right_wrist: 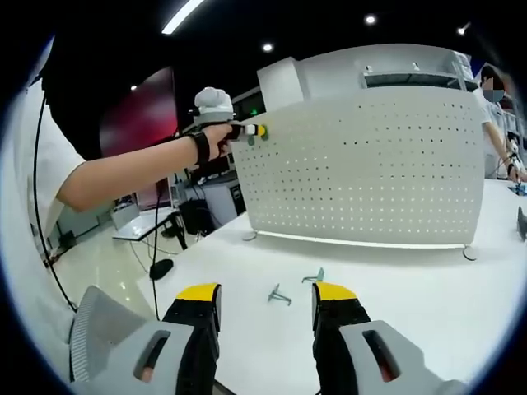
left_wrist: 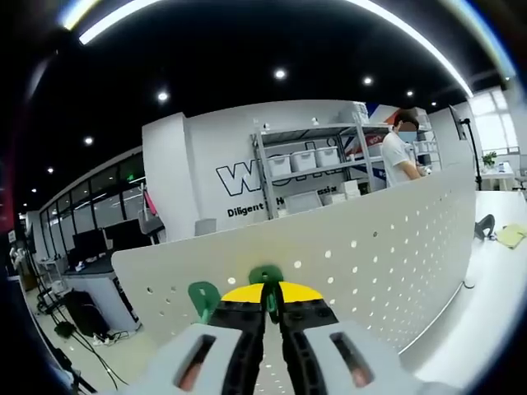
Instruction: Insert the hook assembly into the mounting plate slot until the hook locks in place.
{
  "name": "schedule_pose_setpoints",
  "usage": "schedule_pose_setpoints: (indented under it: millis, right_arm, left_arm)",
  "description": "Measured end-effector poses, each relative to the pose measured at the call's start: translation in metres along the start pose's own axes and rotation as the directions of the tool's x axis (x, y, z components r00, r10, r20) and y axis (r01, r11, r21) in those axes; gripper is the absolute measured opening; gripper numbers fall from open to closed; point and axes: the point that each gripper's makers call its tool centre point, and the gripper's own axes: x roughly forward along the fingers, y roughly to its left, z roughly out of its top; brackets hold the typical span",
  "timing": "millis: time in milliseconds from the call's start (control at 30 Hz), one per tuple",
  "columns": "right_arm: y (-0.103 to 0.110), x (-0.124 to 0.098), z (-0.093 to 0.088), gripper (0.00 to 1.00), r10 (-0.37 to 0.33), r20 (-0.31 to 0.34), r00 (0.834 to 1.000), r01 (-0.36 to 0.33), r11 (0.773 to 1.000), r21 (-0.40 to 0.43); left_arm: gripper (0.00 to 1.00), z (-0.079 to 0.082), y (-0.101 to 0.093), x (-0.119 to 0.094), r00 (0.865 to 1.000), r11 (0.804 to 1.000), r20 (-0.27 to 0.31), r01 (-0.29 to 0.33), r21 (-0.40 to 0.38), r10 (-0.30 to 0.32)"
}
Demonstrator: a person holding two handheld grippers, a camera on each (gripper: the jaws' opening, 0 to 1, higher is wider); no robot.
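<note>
In the left gripper view, the left tool (left_wrist: 270, 309) is squeezed shut on a green hook (left_wrist: 266, 278) at the bottom middle, right at the top edge of the white board with holes (left_wrist: 387, 247). The hook stands upright, its long side running up the frame. A second green hook (left_wrist: 203, 296) sits just left of it. The right gripper view shows more: the right tool (right_wrist: 265, 317) is wide open and holds nothing. Two small gray hooks (right_wrist: 280, 295) lie on the white tabletop (right_wrist: 428, 296) between its tips. The left tool shows at the upper left, at the board's top corner.
</note>
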Motion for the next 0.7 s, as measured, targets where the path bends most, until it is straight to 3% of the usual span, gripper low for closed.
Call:
schedule_pose_setpoints:
  millis: [67, 200, 700]
  right_arm:
    - [0.000, 0.001, -0.001, 0.45, 0.001, -0.002, 1.000, -0.001, 1.000, 0.000]
    - [0.002, 0.003, 0.000, 0.45, 0.009, -0.004, 1.000, -0.009, 1.000, -0.005]
    - [0.002, 0.004, 0.002, 0.44, 0.034, -0.004, 0.999, -0.034, 0.999, -0.012]
  left_arm:
    - [0.12, 0.001, -0.004, 0.001, 1.000, 0.999, 0.007, 0.008, 0.043, -0.008]
    - [0.12, 0.001, -0.003, -0.003, 1.000, 1.000, 0.007, 0.012, 0.010, -0.012]
    - [0.20, 0.008, -0.014, -0.029, 0.999, 0.996, 0.025, 0.043, 0.079, -0.045]
